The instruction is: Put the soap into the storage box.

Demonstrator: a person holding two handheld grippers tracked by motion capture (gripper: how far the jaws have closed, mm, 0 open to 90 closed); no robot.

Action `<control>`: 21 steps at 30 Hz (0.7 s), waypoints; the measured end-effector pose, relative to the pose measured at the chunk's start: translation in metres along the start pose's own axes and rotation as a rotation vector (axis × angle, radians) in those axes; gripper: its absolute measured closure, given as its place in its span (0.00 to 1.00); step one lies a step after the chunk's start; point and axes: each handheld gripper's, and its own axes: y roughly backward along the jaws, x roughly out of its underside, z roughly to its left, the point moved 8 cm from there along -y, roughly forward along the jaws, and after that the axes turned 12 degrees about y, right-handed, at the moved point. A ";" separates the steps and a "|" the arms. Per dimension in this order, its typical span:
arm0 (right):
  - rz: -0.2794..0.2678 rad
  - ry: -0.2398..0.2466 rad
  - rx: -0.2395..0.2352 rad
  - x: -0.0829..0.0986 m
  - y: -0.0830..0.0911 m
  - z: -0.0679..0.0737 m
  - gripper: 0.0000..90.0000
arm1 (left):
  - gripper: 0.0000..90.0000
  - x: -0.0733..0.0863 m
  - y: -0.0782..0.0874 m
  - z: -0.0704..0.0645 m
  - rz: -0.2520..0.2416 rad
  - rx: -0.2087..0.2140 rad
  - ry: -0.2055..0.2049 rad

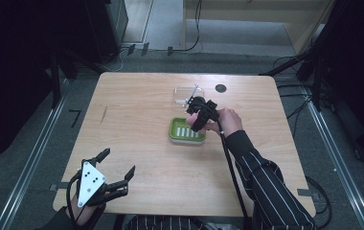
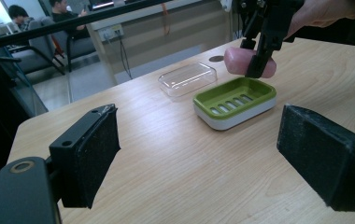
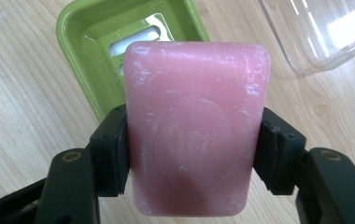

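Note:
A pink bar of soap (image 3: 194, 126) is clamped between the two black jaws of my right gripper (image 1: 200, 114), which holds it in the air just above the far right end of a green soap dish (image 1: 187, 130). From the left gripper view the soap (image 2: 239, 61) hangs over the dish (image 2: 234, 100), apart from it. The dish has a slotted bottom and a white base. My left gripper (image 1: 119, 173) rests open near the table's front left corner, its pads (image 2: 91, 154) wide apart with nothing between them.
A clear plastic lid (image 1: 184, 95) lies upside down just behind the dish. A dark round hole (image 1: 221, 88) marks the table's far side. The wooden table (image 1: 137, 110) is bare to the left. Cables run on the floor beyond.

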 end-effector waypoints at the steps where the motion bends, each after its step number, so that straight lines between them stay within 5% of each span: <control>1: -0.001 -0.004 -0.003 -0.001 -0.001 0.001 0.43 | 0.15 0.000 0.000 0.000 0.000 0.000 0.000; 21: 0.004 0.046 -0.028 -0.011 -0.020 0.005 0.43 | 0.15 0.000 0.001 0.000 0.000 -0.002 0.001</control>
